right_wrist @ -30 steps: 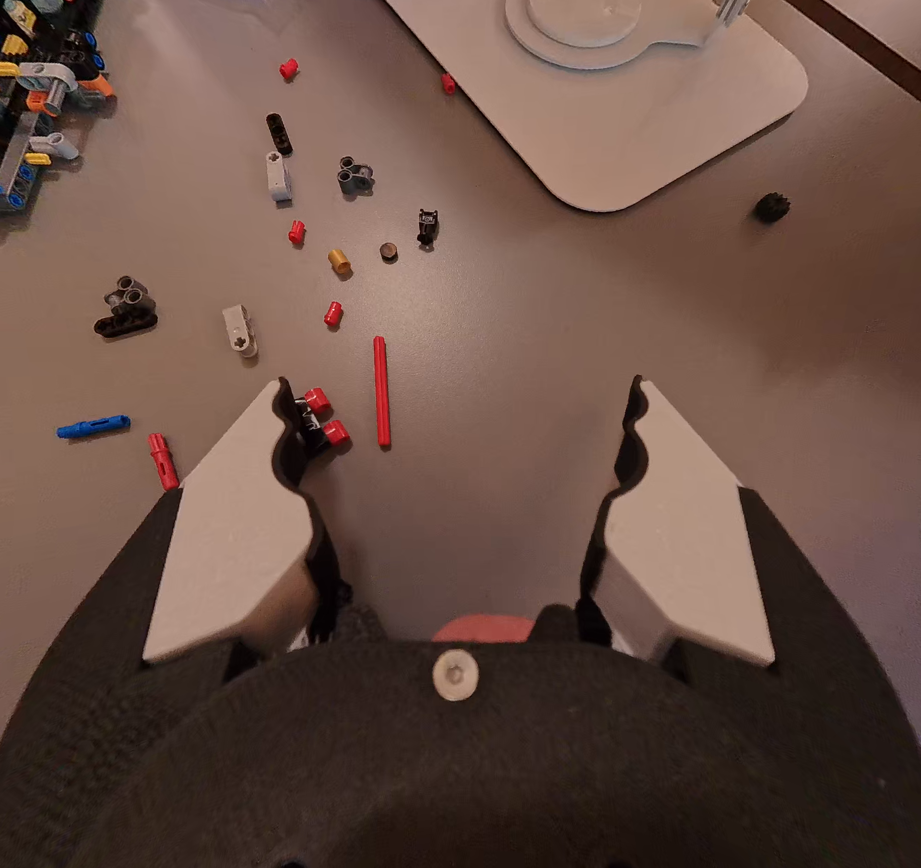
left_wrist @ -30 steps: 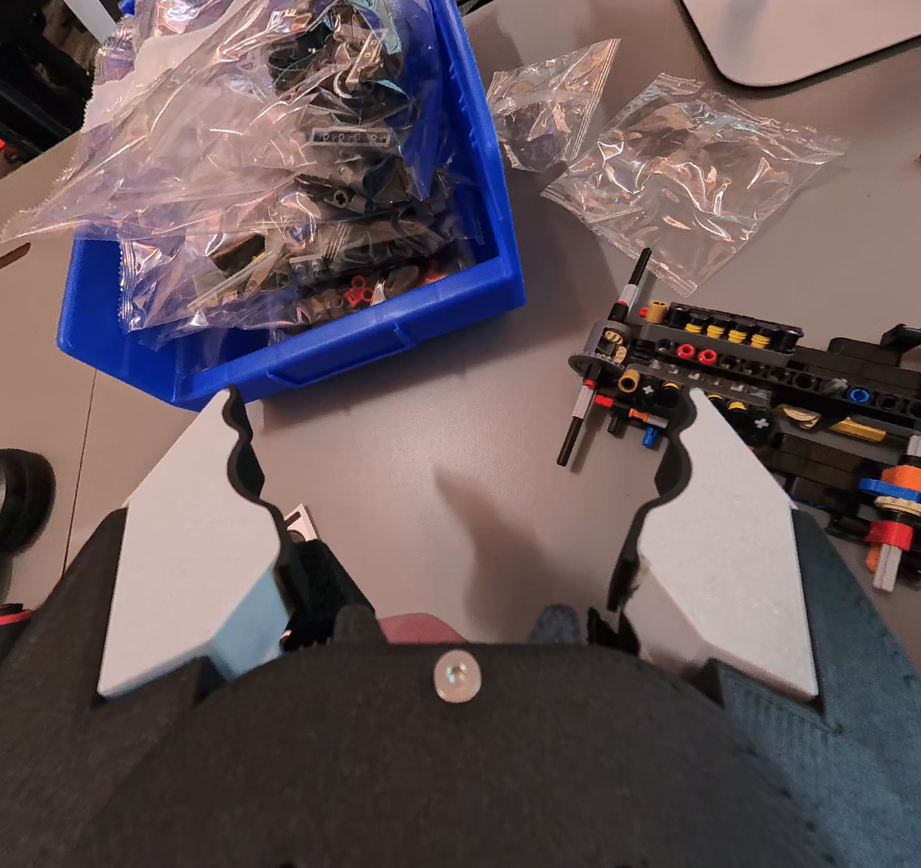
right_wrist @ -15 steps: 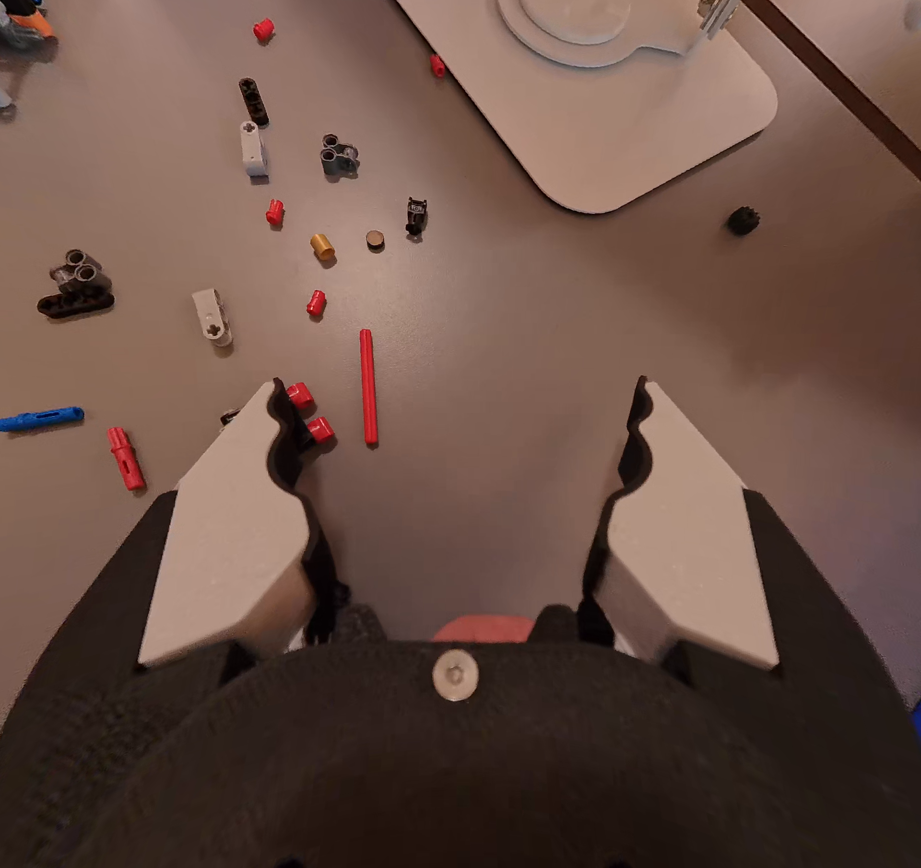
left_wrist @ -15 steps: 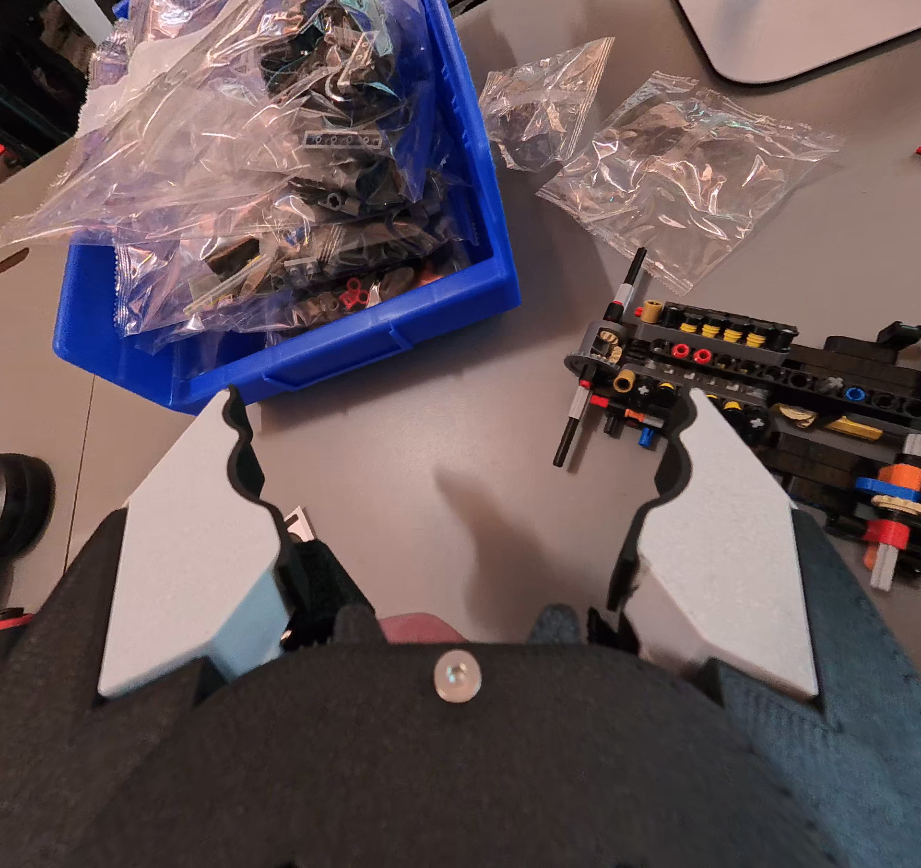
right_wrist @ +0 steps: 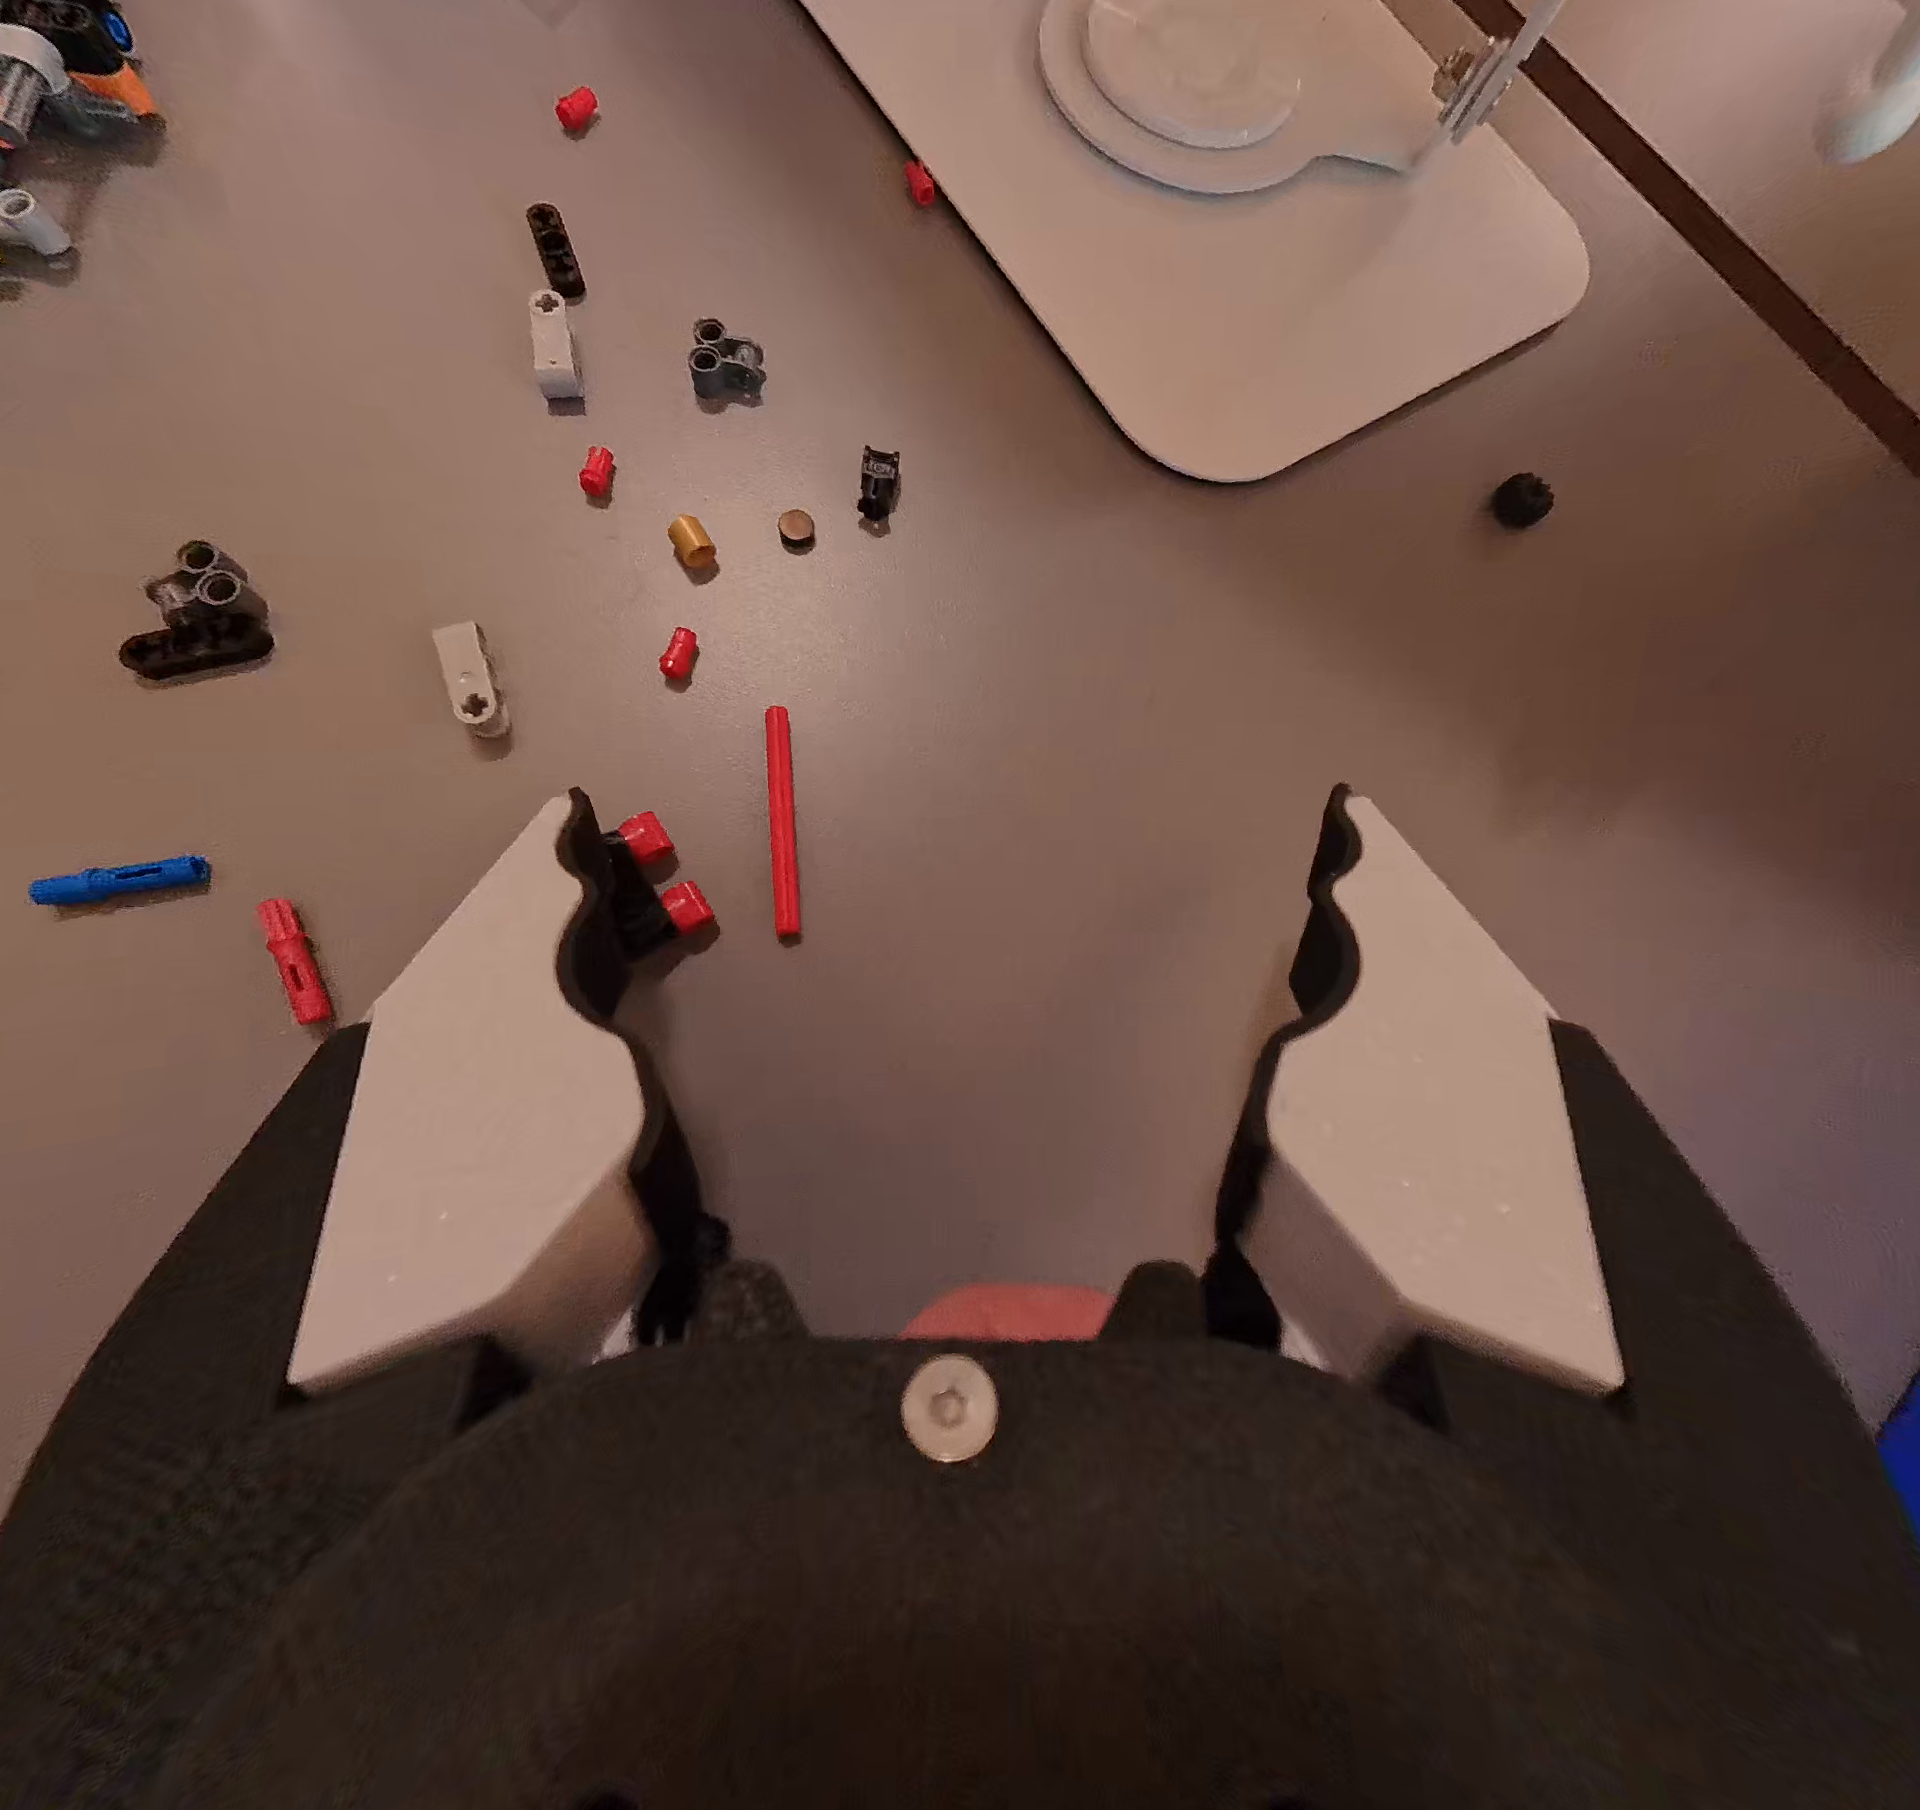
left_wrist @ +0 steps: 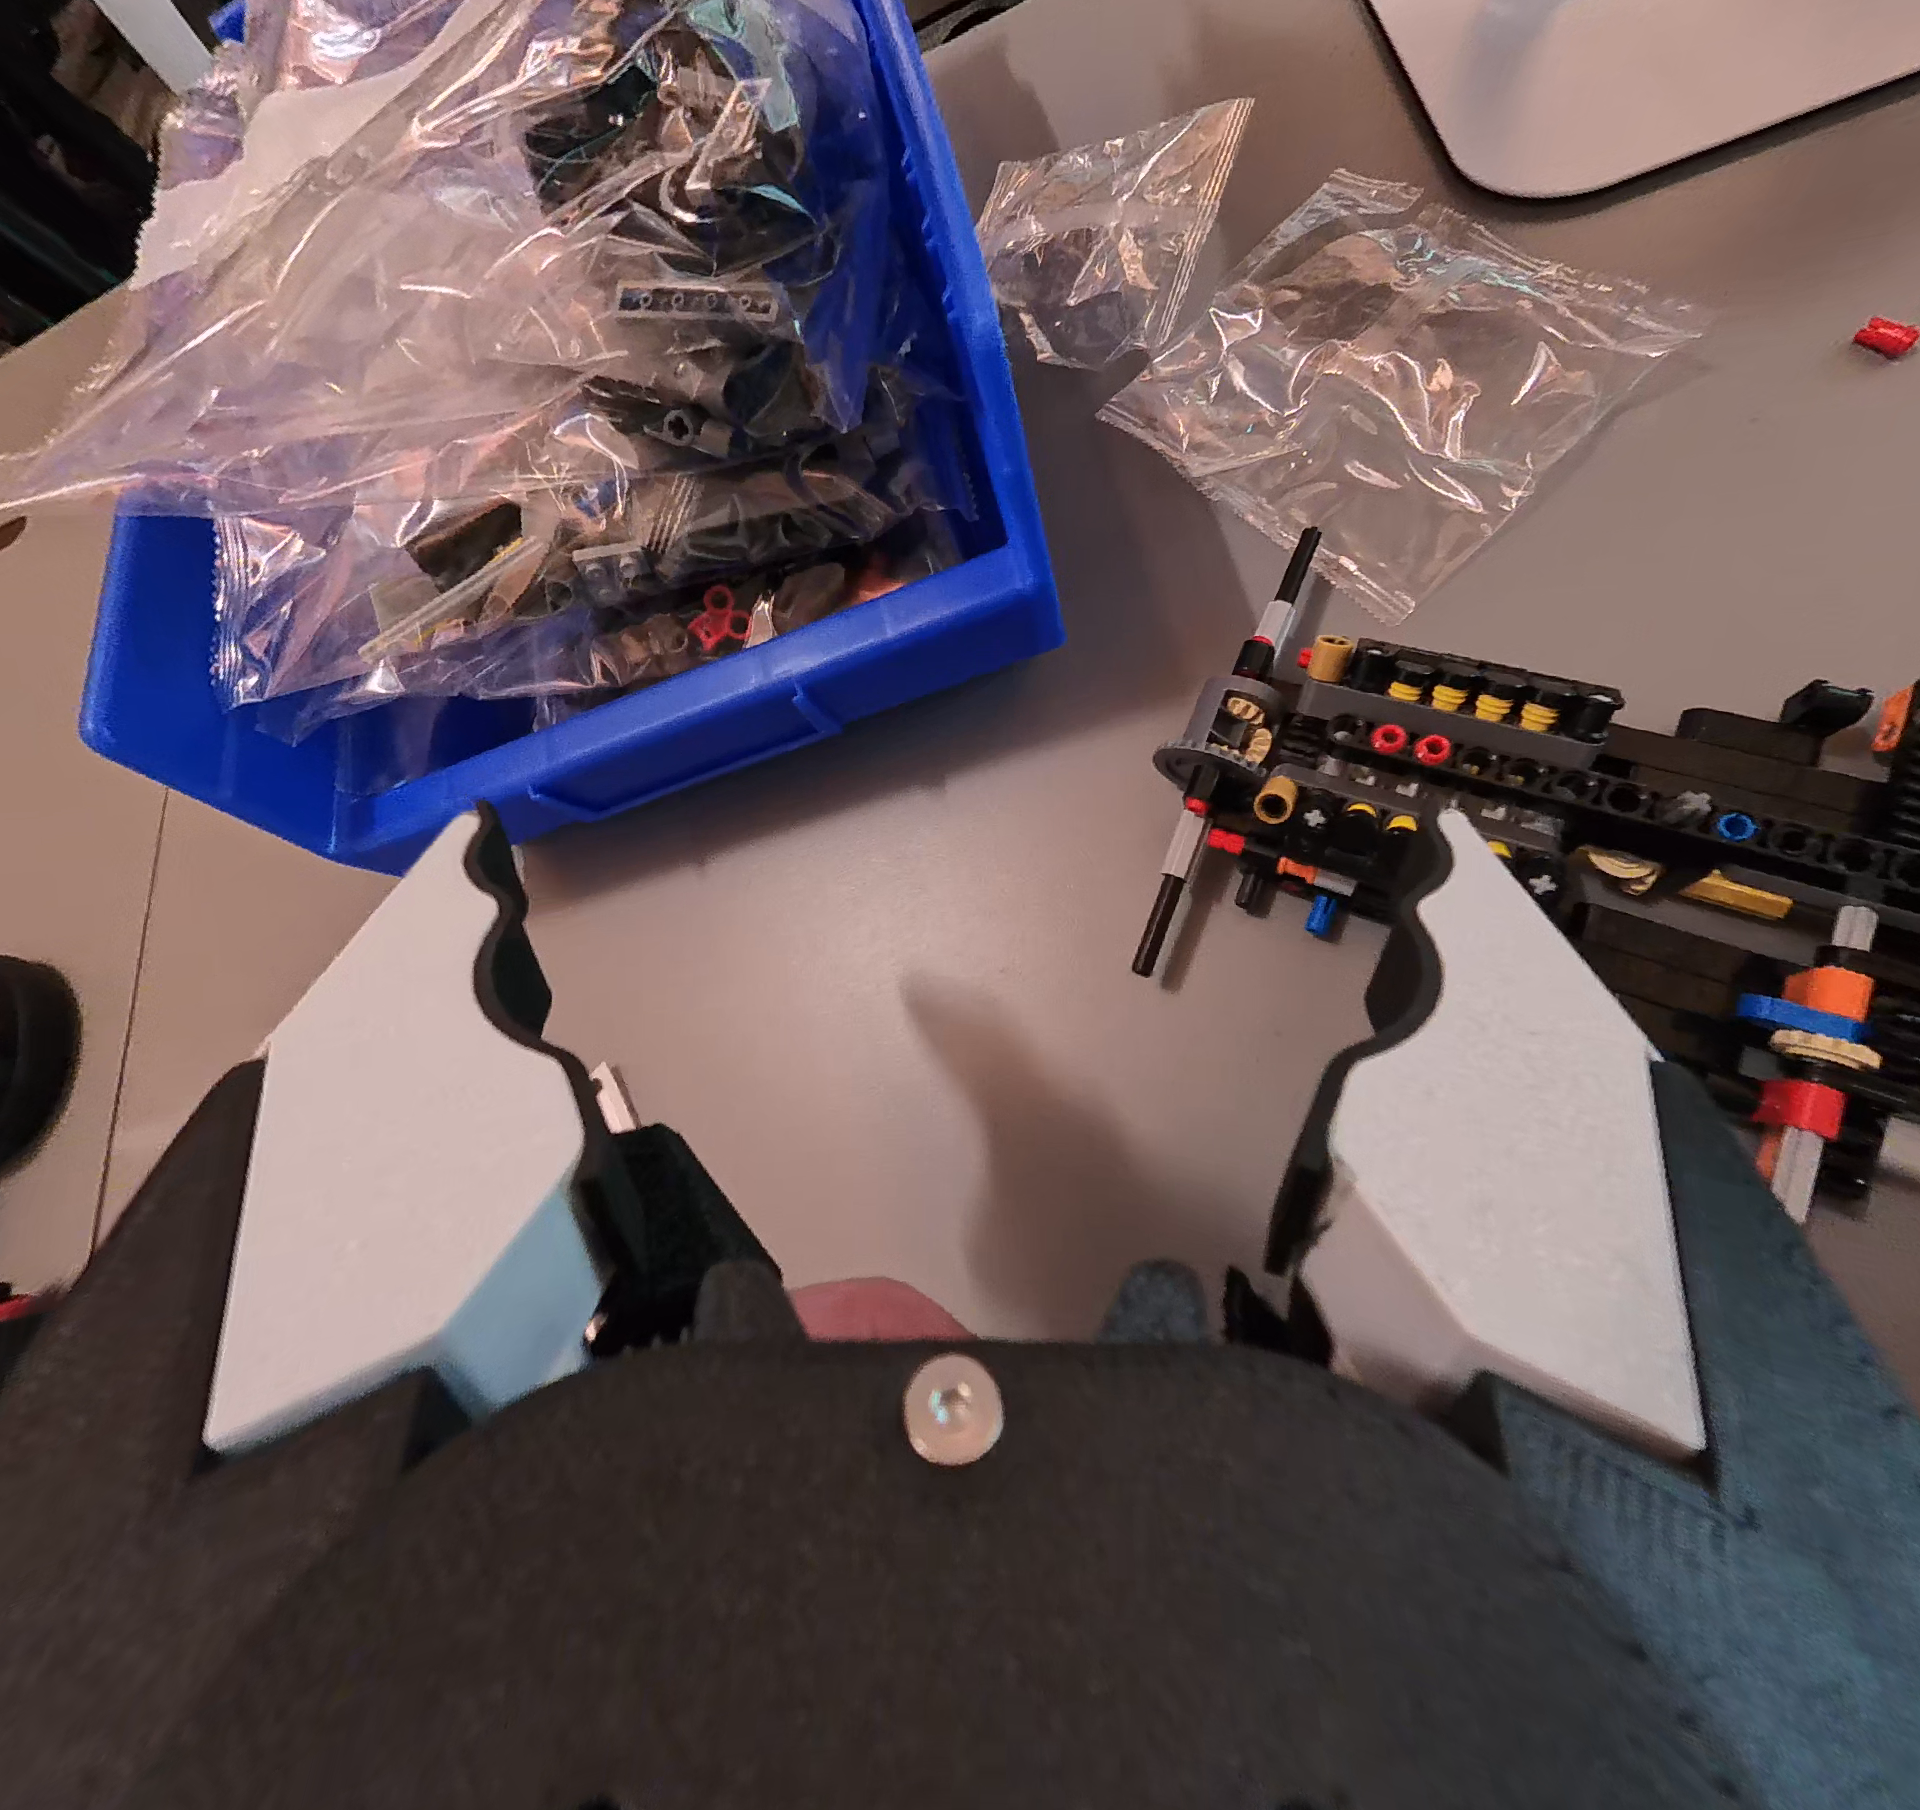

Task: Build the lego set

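Observation:
My left gripper (left_wrist: 966,825) is open and empty above the grey table. The part-built black and grey lego model (left_wrist: 1538,804) lies to its right, its near end hidden behind the right finger (left_wrist: 1496,1033). My right gripper (right_wrist: 956,799) is open and empty over loose pieces. A long red axle (right_wrist: 781,820) lies between its fingertips, nearer the left one. A black piece with two red pins (right_wrist: 649,877) lies beside the left finger (right_wrist: 488,1033). Several small red, black, grey, gold and blue pieces are scattered beyond, among them a blue pin (right_wrist: 120,877) and a gold bush (right_wrist: 691,539).
A blue bin (left_wrist: 727,721) full of clear bags of parts stands at the far left. Two clear bags (left_wrist: 1382,389) lie behind the model. A white stand base (right_wrist: 1226,233) sits at the far right, a small black gear (right_wrist: 1520,500) near it. Measured from the fingertips, the gold bush (right_wrist: 691,539) is 7 cm or so from the right gripper and 25 cm from the left. From my right tips it is roughly 8 cm to the blue pin (right_wrist: 120,877); from my left, 30 cm.
The right gripper has drifted right and then partly back, so the loose pieces shifted in its view. The left gripper has barely moved. Both stay open.

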The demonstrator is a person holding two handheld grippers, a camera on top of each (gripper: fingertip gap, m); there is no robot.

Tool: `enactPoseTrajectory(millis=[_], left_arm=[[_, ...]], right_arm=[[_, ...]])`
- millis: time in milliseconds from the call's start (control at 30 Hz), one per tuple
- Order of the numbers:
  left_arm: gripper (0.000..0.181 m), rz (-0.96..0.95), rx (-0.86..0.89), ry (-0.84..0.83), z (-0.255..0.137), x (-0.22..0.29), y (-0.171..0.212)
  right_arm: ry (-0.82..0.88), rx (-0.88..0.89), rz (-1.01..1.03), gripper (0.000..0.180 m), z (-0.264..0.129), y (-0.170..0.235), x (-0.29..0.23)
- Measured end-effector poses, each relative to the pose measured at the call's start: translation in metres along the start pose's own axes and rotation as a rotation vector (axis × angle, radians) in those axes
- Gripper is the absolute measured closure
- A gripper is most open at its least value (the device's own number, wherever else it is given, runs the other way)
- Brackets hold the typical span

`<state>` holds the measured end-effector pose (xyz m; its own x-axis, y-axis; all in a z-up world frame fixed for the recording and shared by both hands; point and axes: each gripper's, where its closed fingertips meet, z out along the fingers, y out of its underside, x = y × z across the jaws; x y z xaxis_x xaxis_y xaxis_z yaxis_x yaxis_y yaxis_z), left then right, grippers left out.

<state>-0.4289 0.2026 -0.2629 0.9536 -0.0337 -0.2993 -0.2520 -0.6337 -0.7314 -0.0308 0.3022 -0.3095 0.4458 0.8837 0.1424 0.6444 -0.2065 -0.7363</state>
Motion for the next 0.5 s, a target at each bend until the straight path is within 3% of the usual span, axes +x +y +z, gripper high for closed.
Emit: enactPoseTrajectory(millis=[133, 267, 500], left_arm=[[0.026, -0.018, 0.008, 0.019, 0.0, 0.001, 0.001], [0.034, -0.015, 0.017, 0.049, 0.001, 0.006, 0.0], [0.038, -0.06, 0.043, 0.111, -0.001, 0.015, -0.006]], right_arm=[[0.005, 0.013, -0.039, 0.057, -0.003, -0.006, -0.005], [0.01, 0.033, -0.051, 0.075, -0.007, -0.012, -0.006], [0.022, 0.041, -0.04, 0.067, -0.01, -0.014, -0.003]])
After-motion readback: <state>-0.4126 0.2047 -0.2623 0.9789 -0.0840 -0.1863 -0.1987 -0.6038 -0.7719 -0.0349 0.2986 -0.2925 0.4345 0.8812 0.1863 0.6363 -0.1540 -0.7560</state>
